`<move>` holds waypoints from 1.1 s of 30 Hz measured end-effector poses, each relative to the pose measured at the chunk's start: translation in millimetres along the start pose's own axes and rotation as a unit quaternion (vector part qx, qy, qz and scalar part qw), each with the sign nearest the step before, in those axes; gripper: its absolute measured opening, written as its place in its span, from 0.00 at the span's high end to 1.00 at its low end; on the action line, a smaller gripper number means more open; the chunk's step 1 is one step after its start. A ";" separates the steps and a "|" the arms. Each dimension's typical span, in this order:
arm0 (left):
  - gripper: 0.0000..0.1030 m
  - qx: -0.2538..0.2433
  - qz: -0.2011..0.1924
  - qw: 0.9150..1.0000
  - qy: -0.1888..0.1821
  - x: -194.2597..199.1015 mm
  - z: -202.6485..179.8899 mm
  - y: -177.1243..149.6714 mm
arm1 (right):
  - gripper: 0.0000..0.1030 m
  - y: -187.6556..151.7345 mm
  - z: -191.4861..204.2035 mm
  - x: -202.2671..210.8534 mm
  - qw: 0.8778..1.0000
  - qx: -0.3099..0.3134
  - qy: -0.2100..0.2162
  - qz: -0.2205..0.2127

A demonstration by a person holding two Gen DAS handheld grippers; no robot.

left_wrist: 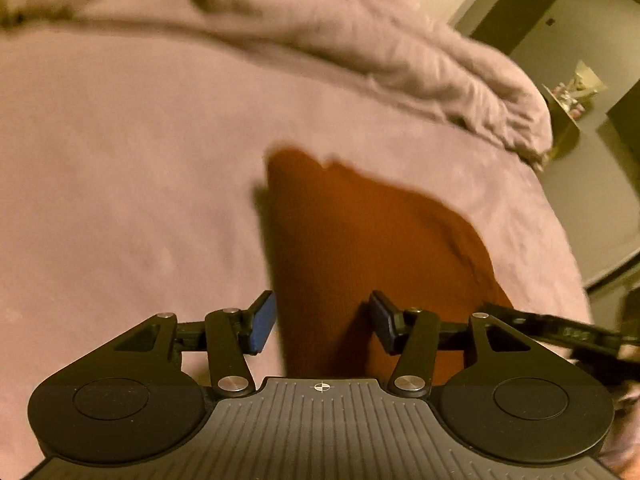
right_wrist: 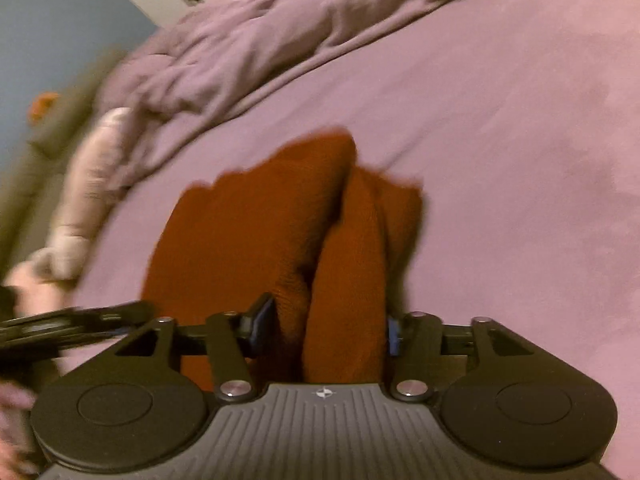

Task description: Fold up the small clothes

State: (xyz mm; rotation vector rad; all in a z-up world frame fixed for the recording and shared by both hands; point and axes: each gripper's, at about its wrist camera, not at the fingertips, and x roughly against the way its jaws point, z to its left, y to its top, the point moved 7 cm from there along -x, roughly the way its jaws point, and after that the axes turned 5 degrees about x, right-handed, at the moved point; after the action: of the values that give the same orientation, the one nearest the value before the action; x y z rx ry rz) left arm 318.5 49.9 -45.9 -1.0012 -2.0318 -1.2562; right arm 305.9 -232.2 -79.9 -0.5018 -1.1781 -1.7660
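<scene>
A small rust-red knitted garment (left_wrist: pixel 372 240) lies on a mauve bed sheet (left_wrist: pixel 120 184). In the left wrist view my left gripper (left_wrist: pixel 323 322) is open, its blue pads astride the garment's near left edge. In the right wrist view the garment (right_wrist: pixel 248 232) is bunched into raised folds. My right gripper (right_wrist: pixel 328 330) is open, and a fold of the cloth rises between its blue pads without being pinched. The other gripper shows at the edge of each view, at the right in the left wrist view (left_wrist: pixel 560 330) and at the left in the right wrist view (right_wrist: pixel 68 322).
A rumpled mauve duvet (left_wrist: pixel 400 52) lies heaped along the far side of the bed, and it also shows in the right wrist view (right_wrist: pixel 240 52). A pale cloth item (right_wrist: pixel 88 192) lies at the bed's left edge. The bed edge drops off to the floor at the right (left_wrist: pixel 580 208).
</scene>
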 end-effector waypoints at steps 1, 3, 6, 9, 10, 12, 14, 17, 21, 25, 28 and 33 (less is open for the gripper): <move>0.37 -0.014 -0.024 1.000 0.014 5.8 -3.3 8.8 | 0.47 6.1 4.2 7.6 1.000 0.010 -0.020 -0.014; 0.32 -0.028 -0.057 0.997 0.031 7.3 -10.6 22.2 | 0.47 22.9 16.3 23.4 0.995 0.048 -0.071 -0.054; 0.30 -0.013 -0.067 0.997 0.032 -9.4 -23.2 30.1 | 0.56 43.1 51.9 26.4 0.982 0.123 -0.109 -0.096; 0.30 -0.010 -0.071 0.996 0.061 -41.8 -31.1 29.4 | 0.84 43.4 82.3 -9.4 0.981 0.175 -0.066 -0.060; 0.30 -0.015 -0.067 0.995 0.076 -54.5 -33.7 27.5 | 0.90 42.0 85.0 -27.5 0.976 0.195 -0.085 -0.046; 0.29 -0.030 -0.065 0.993 0.094 -74.9 -37.7 22.4 | 0.92 41.4 79.5 -53.9 0.965 0.227 -0.128 -0.039; 0.25 -0.054 -0.064 0.990 0.116 -93.0 -40.9 19.7 | 0.95 46.4 64.4 -72.2 0.955 0.240 -0.168 -0.045; 0.14 -0.066 -0.059 0.986 0.140 -116.5 -40.4 18.3 | 0.96 54.7 34.0 -87.0 0.959 0.217 -0.178 -0.047; 0.12 -0.048 -0.048 0.988 0.136 -112.4 -35.6 21.1 | 0.95 55.7 24.3 -84.2 0.961 0.213 -0.168 -0.052; 0.14 -0.032 -0.058 0.993 0.101 -61.1 -28.8 4.2 | 0.95 29.2 45.1 -34.4 0.963 0.215 -0.147 -0.073; 0.13 -0.019 -0.053 0.995 0.078 -22.0 -21.0 -32.6 | 0.94 -12.9 54.8 8.3 0.960 0.240 -0.119 -0.086; 0.11 -0.005 -0.047 0.996 0.075 -14.5 -19.9 -68.1 | 0.90 -56.2 44.5 26.2 0.951 0.259 -0.150 -0.082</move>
State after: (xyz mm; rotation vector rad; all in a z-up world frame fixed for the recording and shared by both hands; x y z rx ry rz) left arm 272.5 7.8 -82.8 -0.7972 -1.9774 -1.3484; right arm 238.1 -199.0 -68.4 -0.3696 -1.8733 -1.4577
